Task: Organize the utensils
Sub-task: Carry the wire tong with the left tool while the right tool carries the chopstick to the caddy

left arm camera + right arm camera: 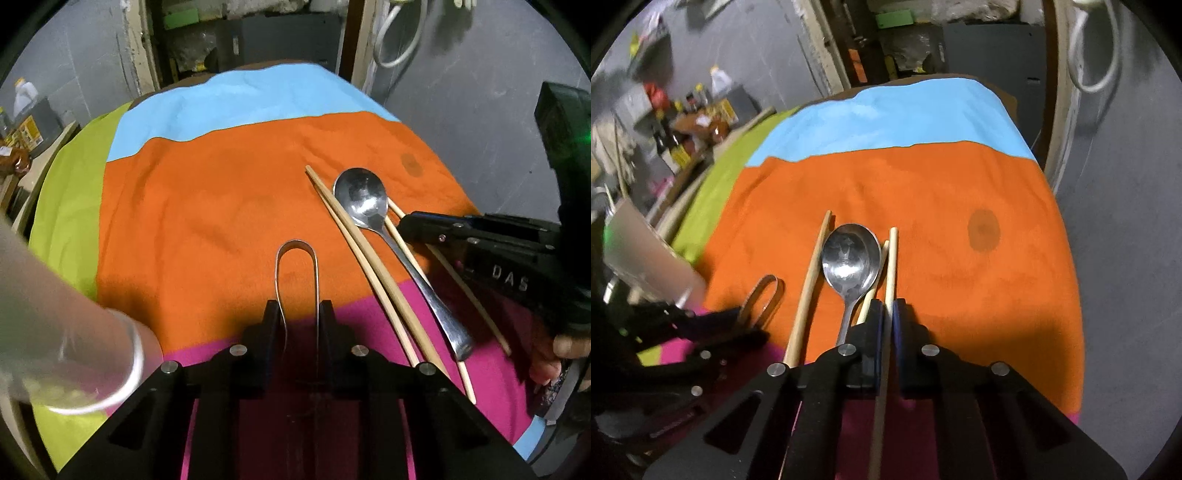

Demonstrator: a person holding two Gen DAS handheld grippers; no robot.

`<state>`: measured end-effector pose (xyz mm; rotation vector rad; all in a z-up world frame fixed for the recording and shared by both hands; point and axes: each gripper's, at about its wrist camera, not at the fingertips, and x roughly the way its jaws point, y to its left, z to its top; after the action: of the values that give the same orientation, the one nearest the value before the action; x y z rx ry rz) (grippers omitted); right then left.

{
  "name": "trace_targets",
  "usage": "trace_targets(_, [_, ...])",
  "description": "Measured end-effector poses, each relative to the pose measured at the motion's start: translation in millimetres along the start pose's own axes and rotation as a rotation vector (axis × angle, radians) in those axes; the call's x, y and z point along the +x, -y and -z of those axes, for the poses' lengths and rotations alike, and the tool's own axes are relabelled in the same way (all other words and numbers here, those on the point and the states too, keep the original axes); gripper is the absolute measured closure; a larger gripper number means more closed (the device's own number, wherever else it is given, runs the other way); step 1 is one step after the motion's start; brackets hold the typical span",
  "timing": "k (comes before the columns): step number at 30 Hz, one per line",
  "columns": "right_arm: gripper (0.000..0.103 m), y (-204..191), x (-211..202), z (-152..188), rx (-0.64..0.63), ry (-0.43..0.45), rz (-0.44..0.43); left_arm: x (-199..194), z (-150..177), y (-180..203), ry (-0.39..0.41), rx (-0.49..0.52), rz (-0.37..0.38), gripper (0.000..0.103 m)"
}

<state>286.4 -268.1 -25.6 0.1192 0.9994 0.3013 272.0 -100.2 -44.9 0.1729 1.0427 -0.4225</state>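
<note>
A: Where were the utensils?
B: All on the cloth [229,192] covering the surface, orange band mostly. Spoon [364,201] lay bowl-up, bowl on orange, handle running back onto the pink band. Chopsticks both sides of it: two [373,269] touching each other on the left-wrist cam's left of the spoon, one [469,291] on its right.
A: And the steel U-thing?
B: Bent metal strip [297,258], U-loop end pointing away from the cam, lying apart from the spoon/chopstick group, orange-to-pink edge.
A: Left tongs?
B: Left tongs [300,308] clamped on the strip, one finger each side of its two legs, legs squeezed nearly parallel. Strip ran back btwn the fingers toward the cam.
A: Right tongs?
B: Right tongs [888,308] together on a single chopstick [891,266], blue pads pressing it, stick passing straight through the gap and back under the cam. In that view another chopstick [873,286] sat just beside the spoon [851,262], partly under its bowl, and one more [809,280] on the spoon's far side.
A: Anything else near?
B: Clear glass [74,325], blurred, at the left edge of the left cam, near the left tongs. Dark round stain [983,230] on the orange, right of the spoon. Person's fingers [565,347] visible on the right tool's grip. Cluttered shelf w/ bottles [683,122] in bkgd.
</note>
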Motion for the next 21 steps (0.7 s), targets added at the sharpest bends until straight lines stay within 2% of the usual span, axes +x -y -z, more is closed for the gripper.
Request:
trace_targets(4, [0.100,3.9,-12.2,11.3,0.028,0.035,-0.040,-14.2,14.3,-2.2,0.052,-0.048,0.057,0.086])
trace_targets(12, [0.100,3.0,-36.6,26.9,0.049,0.144,-0.067,-49.9,32.6,1.3,0.235,-0.082,0.067,0.086])
trace_targets(14, [0.100,-1.8,-47.5,31.7,0.049,0.213,-0.088,-57.4,36.8,2.3,0.285,-0.088,0.065,0.086])
trace_targets(21, [0.100,-34.5,-85.0,44.3,-0.029,0.490,-0.055,-91.7,47.8,3.0,0.509,-0.106,0.043,0.086])
